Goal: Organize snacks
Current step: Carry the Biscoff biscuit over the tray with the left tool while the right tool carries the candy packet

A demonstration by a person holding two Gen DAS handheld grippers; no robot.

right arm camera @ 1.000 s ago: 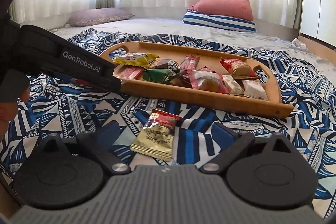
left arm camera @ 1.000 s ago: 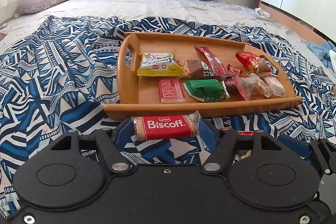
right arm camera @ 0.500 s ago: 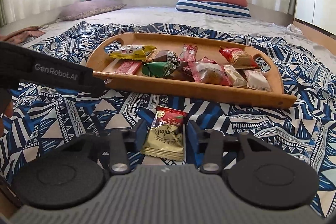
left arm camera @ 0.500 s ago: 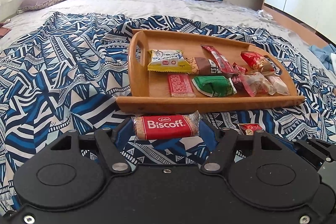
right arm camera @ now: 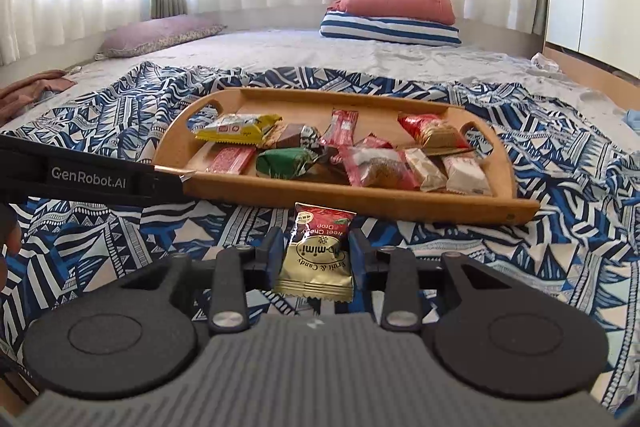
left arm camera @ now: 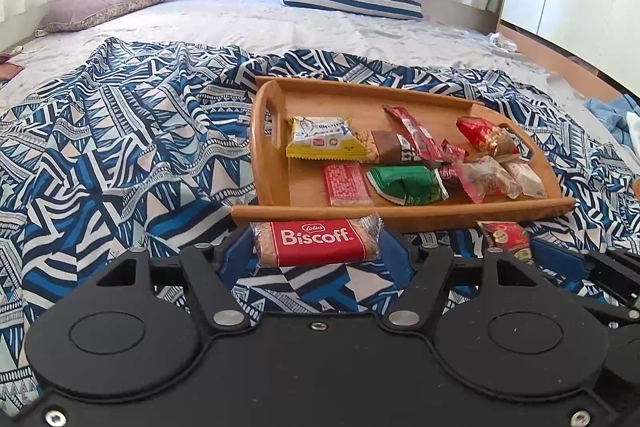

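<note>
While both packets wait just in front of the tray (right arm camera: 400, 205), each is held. The Biscoff (left arm camera: 316, 242) is small, light and a bit stiff, with a cookie inside that can snap, so a soft squeeze on its short ends is best. The left gripper (left arm camera: 316, 253) holds it that way, half wide. The candy bag (right arm camera: 318, 255) is soft, crinkly and slippery. The right gripper (right arm camera: 316, 257) is narrow and squeezes its sides. Only the right view shows the gold bag whole; the left view shows just its red top. The blanket (left arm camera: 120, 155) lies under everything.
</note>
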